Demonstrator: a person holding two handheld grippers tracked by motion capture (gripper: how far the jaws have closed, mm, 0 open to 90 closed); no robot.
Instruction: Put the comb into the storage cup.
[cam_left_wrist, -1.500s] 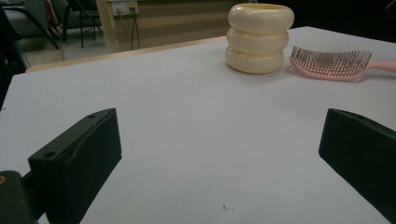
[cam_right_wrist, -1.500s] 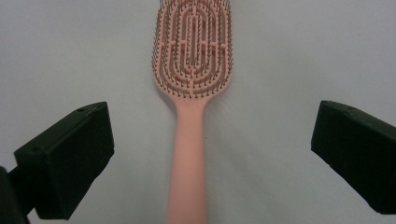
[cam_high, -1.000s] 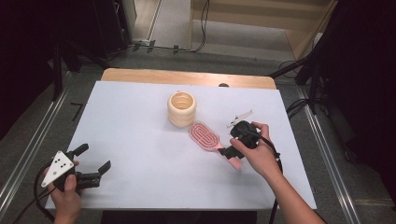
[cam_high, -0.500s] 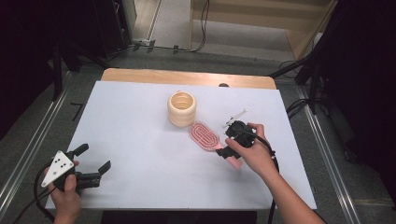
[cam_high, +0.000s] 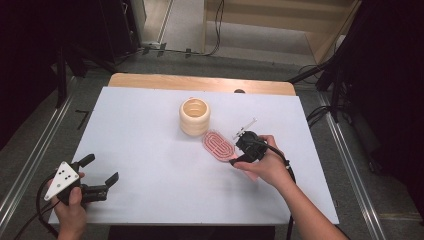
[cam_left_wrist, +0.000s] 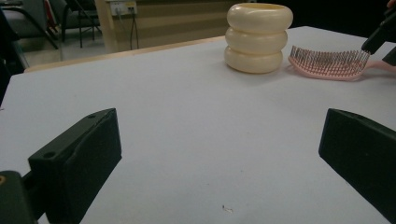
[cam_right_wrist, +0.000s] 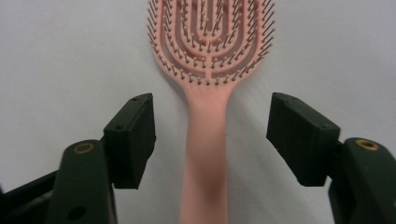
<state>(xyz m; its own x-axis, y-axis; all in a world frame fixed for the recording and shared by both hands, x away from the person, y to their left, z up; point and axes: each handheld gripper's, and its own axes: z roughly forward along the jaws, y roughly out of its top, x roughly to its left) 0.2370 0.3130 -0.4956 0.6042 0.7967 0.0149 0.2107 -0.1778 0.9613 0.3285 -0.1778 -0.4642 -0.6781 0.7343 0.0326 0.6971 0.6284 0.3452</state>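
A pink vented hairbrush (cam_high: 218, 145) lies bristles up on the white table (cam_high: 150, 135), its head beside a cream ringed holder (cam_high: 194, 116). My right gripper (cam_high: 236, 148) is open over the brush's handle. In the right gripper view the jaws stand either side of the handle (cam_right_wrist: 208, 154), apart from it, with the bristled head (cam_right_wrist: 212, 42) ahead. My left gripper (cam_high: 100, 169) rests open near the table's front left corner with nothing between its jaws. Its own view (cam_left_wrist: 219, 144) looks across bare table to the holder (cam_left_wrist: 259, 37) and the brush (cam_left_wrist: 327, 63).
A wooden strip (cam_high: 200, 82) runs along the table's far edge. Metal rails and cables lie on the floor at both sides. The right gripper's black tip (cam_left_wrist: 380, 32) shows at the far right of the left gripper view.
My right gripper has moved left along the table, bringing its open jaws over the brush's handle. The left gripper has stayed put.
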